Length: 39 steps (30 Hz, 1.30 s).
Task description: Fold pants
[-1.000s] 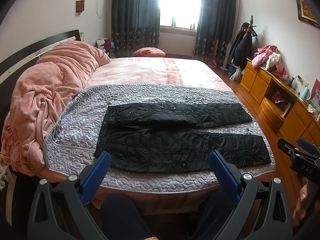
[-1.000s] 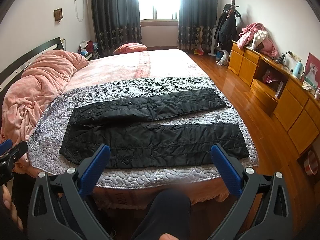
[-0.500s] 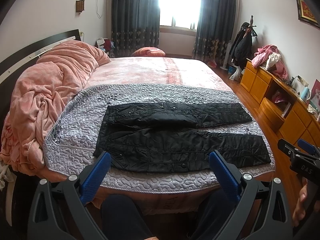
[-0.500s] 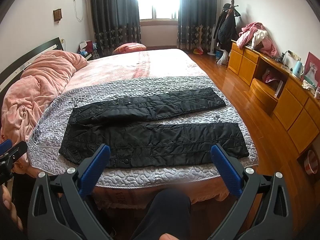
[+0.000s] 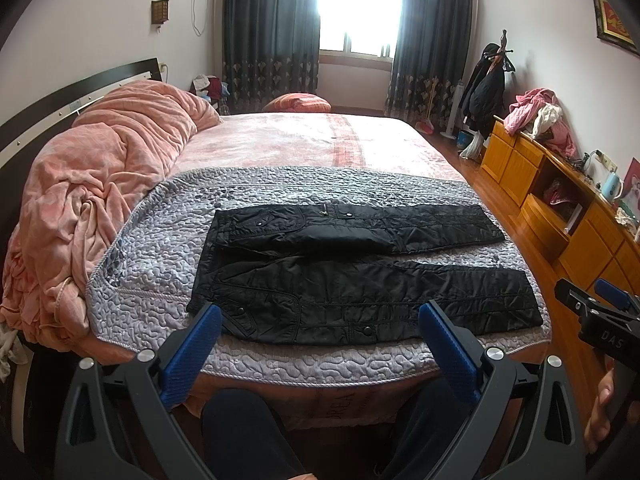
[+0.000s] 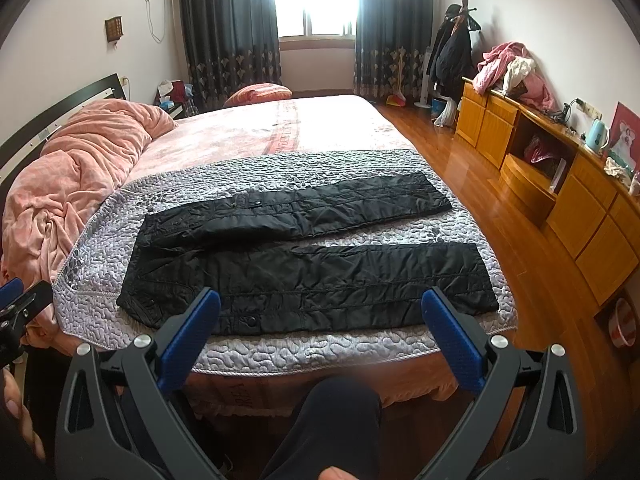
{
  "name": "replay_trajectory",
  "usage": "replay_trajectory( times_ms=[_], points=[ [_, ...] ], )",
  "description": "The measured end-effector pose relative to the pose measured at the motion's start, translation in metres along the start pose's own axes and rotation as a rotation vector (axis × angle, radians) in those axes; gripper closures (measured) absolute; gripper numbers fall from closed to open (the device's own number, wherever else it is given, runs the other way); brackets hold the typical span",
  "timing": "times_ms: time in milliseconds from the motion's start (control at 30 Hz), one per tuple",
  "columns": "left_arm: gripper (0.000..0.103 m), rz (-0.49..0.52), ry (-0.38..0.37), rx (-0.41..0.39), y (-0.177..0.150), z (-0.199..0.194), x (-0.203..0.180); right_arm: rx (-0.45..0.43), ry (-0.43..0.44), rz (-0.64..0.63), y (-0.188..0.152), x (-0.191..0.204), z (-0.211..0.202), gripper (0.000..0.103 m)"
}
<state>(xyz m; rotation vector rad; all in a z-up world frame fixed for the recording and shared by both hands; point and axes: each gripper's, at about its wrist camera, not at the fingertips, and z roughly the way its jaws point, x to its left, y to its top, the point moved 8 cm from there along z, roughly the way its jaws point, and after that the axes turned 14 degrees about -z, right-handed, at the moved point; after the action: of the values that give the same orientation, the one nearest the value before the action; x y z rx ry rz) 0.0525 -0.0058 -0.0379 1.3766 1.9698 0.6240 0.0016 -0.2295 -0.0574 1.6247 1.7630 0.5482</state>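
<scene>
On the far left a dark headboard (image 5: pixel 80 92) stands by the wall. Next to it a big pink blanket (image 5: pixel 92 196) lies bunched up in a heap on the bed (image 5: pixel 320 140). A gray quilt (image 5: pixel 152 248) with a bumpy pattern is spread over the near end of the bed. The black pants (image 5: pixel 360 280) lie flat on this quilt. The waist is at the left and the two legs reach out to the right, a little apart from each other. Behind the bed, dark curtains (image 5: pixel 264 32) hang on both sides of a bright window (image 5: pixel 360 4). Further right a coat rack (image 5: pixel 488 84) holds dark coats. Along the right wall is a yellow wood cabinet (image 5: pixel 560 208) with pink clothes (image 5: pixel 536 116) piled on top. The floor (image 6: pixel 480 184) is shiny brown wood.

The left gripper (image 5: pixel 316 320) is held up in front of the bed. Its blue fingers (image 5: pixel 192 348) are spread wide and hold nothing. The right gripper (image 6: pixel 320 308) is the same, spread wide and empty, in front of the near edge of the quilt. A dark knee, likely the person's own, shows low between the fingers, but it is blurry.

Since a second ago nothing has moved that I can see. The pants lie the same way, and both grippers hang in the same spots.
</scene>
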Motion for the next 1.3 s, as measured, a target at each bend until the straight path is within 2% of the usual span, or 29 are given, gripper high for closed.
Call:
replay_trajectory(
  times_ms=[233, 367, 400, 500, 567, 633, 700, 767, 800, 833, 867, 900, 933, 1000, 1067, 1133, 1200, 1233, 1267, 1300],
  points=[
    [0.004, -0.001, 0.002, 0.004, -0.001, 0.002, -0.001, 0.012, 0.001, 0.002, -0.007, 0.001, 0.005, 0.002],
    [0.004, -0.005, -0.013, 0.011, -0.006, 0.019, 0.002, 0.004, -0.007, -0.002, -0.007, 0.0, 0.009, 0.002],
    [0.004, -0.003, -0.04, 0.025, -0.009, 0.029, 0.003, -0.015, -0.011, -0.008, -0.003, -0.001, 0.011, 0.002],
    [0.004, -0.016, -0.115, 0.167, -0.034, 0.079, 0.016, -0.108, -0.028, -0.036, -0.004, -0.008, 0.03, 0.002],
    [0.004, -0.091, -0.147, 0.252, -0.053, 0.114, 0.043, -0.064, -0.014, -0.04, -0.013, -0.015, 0.055, 0.002],
    [0.004, -0.189, -0.189, 0.283, -0.063, 0.143, 0.078, -0.032, -0.016, -0.041, -0.026, -0.024, 0.079, 0.003],
    [0.004, -0.271, -0.229, 0.291, -0.065, 0.165, 0.108, -0.055, -0.023, -0.058, -0.032, -0.031, 0.09, 0.003],
    [0.004, -0.339, -0.158, 0.314, -0.066, 0.197, 0.153, -0.001, -0.024, -0.073, -0.046, -0.036, 0.115, 0.003],
    [0.004, -0.389, -0.16, 0.344, -0.066, 0.21, 0.17, 0.027, -0.009, -0.068, -0.05, -0.037, 0.125, 0.003],
    [0.004, -0.485, -0.174, 0.402, -0.066, 0.23, 0.195, 0.065, 0.033, -0.039, -0.06, -0.04, 0.14, 0.003],
    [0.004, -0.555, -0.199, 0.439, -0.066, 0.242, 0.208, 0.081, 0.067, -0.014, -0.065, -0.041, 0.149, 0.003],
    [0.004, -0.645, -0.255, 0.467, -0.063, 0.255, 0.223, 0.102, 0.116, 0.016, -0.071, -0.041, 0.16, 0.003],
    [0.004, -0.714, -0.272, 0.453, -0.057, 0.268, 0.24, 0.12, 0.141, 0.04, -0.076, -0.042, 0.169, 0.003],
    [0.004, -0.733, -0.255, 0.403, -0.047, 0.287, 0.264, 0.155, 0.192, 0.094, -0.085, -0.044, 0.185, 0.003],
    [0.004, -0.794, -0.262, 0.424, -0.047, 0.316, 0.285, 0.196, 0.231, 0.148, -0.096, -0.044, 0.203, 0.003],
    [0.006, -0.918, -0.218, 0.457, -0.059, 0.343, 0.308, 0.223, 0.255, 0.18, -0.104, -0.043, 0.215, 0.003],
    [0.01, -0.971, -0.21, 0.463, -0.064, 0.36, 0.318, 0.239, 0.269, 0.206, -0.112, -0.044, 0.224, 0.008],
    [0.015, -0.971, -0.199, 0.472, -0.066, 0.363, 0.317, 0.249, 0.283, 0.227, -0.116, -0.045, 0.229, 0.02],
    [0.02, -0.968, -0.199, 0.485, -0.067, 0.37, 0.316, 0.265, 0.3, 0.246, -0.121, -0.046, 0.234, 0.038],
    [0.03, -0.961, -0.203, 0.497, -0.067, 0.373, 0.313, 0.289, 0.32, 0.268, -0.127, -0.048, 0.241, 0.041]
  ],
)
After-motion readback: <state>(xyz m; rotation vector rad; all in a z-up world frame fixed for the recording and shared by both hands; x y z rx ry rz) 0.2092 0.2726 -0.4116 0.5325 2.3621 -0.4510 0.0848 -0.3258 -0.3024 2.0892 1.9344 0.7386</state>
